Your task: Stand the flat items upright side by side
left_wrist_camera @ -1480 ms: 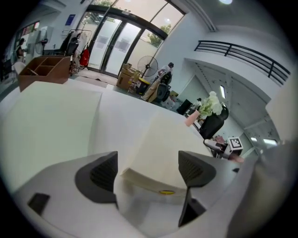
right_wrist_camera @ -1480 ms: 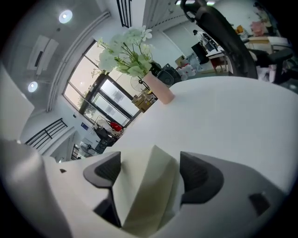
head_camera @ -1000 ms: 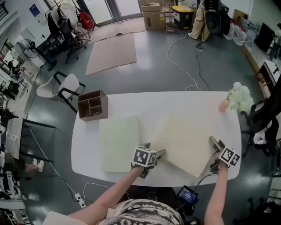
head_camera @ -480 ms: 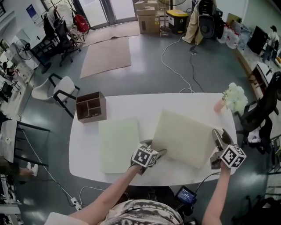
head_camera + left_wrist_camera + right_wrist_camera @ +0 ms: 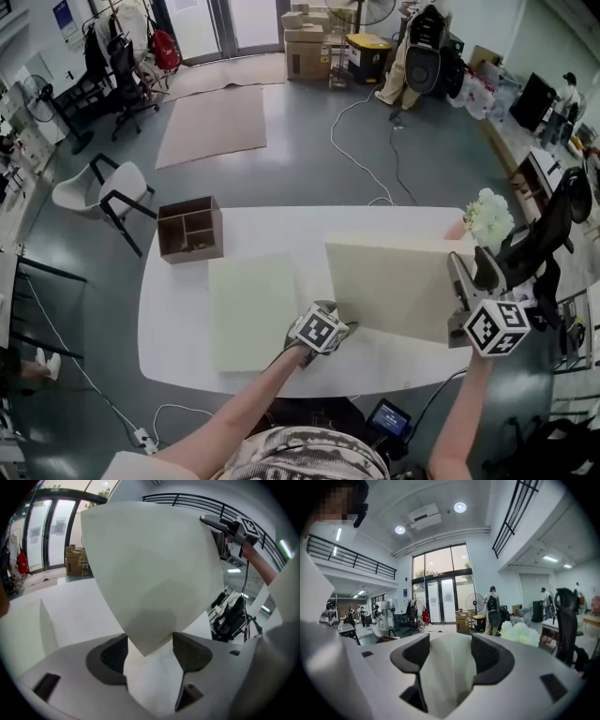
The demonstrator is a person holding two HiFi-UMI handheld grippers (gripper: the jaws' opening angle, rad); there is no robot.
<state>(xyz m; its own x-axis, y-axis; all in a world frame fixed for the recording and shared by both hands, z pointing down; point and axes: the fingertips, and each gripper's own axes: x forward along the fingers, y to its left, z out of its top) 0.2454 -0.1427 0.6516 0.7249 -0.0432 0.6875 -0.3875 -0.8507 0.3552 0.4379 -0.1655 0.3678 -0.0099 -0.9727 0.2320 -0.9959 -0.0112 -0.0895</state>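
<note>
Beneath the left gripper [image 5: 150, 651] and the right gripper [image 5: 447, 644] spreads the white table [image 5: 173, 328]. Between the two, a cream board [image 5: 394, 286] stands tilted up off it. The right gripper's jaws have just been closing and clamp the board's right edge. The left gripper's jaws, likewise just closing, pinch its lower corner (the one nearest the person). Just left of the left gripper a pale green board [image 5: 251, 314] lies flat. Farther left sits a brown compartment box [image 5: 190, 228]. Beyond the right gripper are white flowers [image 5: 488, 217].
</note>
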